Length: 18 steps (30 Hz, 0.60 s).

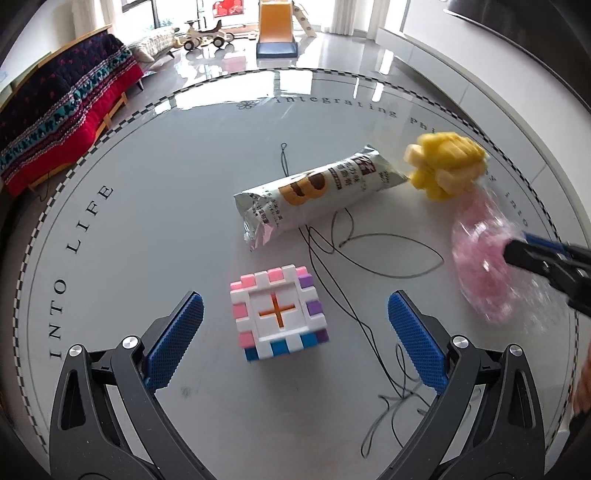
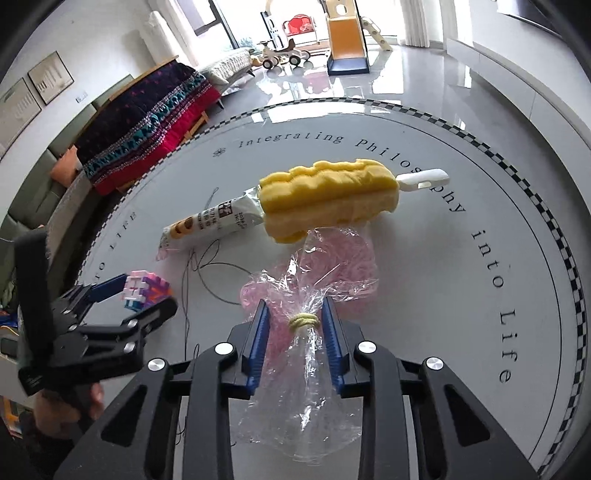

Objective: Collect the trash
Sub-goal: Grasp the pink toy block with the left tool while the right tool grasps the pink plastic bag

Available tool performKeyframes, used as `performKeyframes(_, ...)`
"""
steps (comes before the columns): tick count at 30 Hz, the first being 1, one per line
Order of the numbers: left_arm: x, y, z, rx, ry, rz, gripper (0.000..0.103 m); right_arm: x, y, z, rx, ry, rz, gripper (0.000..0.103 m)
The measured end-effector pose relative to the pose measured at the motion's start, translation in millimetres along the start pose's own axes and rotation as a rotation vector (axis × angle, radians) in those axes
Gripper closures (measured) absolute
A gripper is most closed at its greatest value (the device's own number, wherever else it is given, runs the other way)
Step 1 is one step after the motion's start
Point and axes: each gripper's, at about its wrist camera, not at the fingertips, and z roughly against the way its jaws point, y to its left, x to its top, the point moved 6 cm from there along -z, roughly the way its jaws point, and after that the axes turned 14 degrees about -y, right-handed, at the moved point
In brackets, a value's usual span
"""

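Observation:
A clear plastic bag with pink filling (image 2: 332, 269), tied with a yellow band (image 2: 303, 321), lies between the fingers of my right gripper (image 2: 297, 325), whose jaws are narrowed around its neck with a small gap still showing. The bag (image 1: 484, 258) is blurred in the left wrist view. A silver snack wrapper (image 1: 314, 192) lies mid-table and shows in the right wrist view (image 2: 207, 221). My left gripper (image 1: 295, 332) is open around a pastel block cube (image 1: 279, 317). A black thread (image 1: 369, 258) trails over the table.
A yellow sponge brush (image 2: 328, 199) with a white handle (image 2: 424, 179) lies beyond the bag. The round white table (image 1: 147, 221) has a checkered rim. A sofa with a patterned blanket (image 1: 62, 110) stands at the left; a toy slide (image 1: 277, 29) is far back.

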Motion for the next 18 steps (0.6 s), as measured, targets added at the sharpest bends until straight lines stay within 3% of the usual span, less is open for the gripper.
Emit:
performKeyframes(2,0,1,-2,-0.006,-0.014,0.019,0.011,-3,1,3,0.005,0.002,-0.004,0.073)
performKeyframes(5,-5,1,-8,-0.031,0.018,0.038,0.05,-7,5,8,0.009,0.003,-0.007,0.073)
performKeyframes(6,-5,2,-8,-0.025,0.004,0.032,0.059,-7,6,10,0.011,0.004,-0.008,0.073)
performKeyframes(18,-26,14,37,-0.065,-0.02,0.048,0.063,-18,50,47,0.037,-0.019,0.008,0.073)
